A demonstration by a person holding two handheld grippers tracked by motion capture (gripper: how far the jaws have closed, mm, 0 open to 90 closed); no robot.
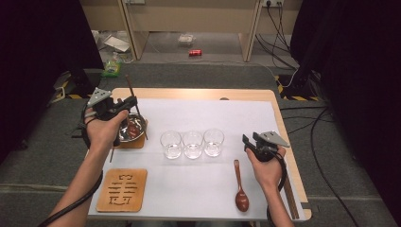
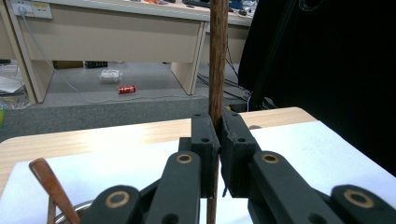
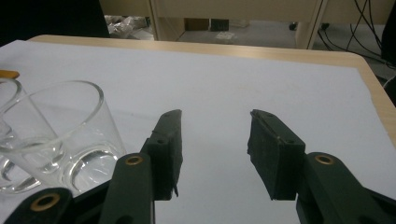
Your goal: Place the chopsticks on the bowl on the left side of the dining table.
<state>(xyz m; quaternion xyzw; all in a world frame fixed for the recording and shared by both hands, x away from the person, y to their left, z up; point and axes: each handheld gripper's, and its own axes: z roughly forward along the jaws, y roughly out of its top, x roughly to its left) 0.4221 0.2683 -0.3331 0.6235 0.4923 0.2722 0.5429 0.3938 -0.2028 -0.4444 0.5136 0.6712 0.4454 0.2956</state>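
We grip a wooden stick (image 2: 218, 60), likely a chopstick, in the left gripper (image 1: 124, 105) jaws over the bowl (image 1: 132, 128), while the right gripper (image 3: 215, 140), jaws apart and empty, must next reach the spoon (image 1: 240, 189).

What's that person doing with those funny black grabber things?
A person sits at a table with a grabber in each hand. The left gripper is shut on a thin wooden stick, holding it upright over a metal bowl that sits on a wooden coaster. The right gripper is open with nothing between its jaws, hanging over the white mat beside three empty glasses. A wooden spoon lies on the mat near that hand.
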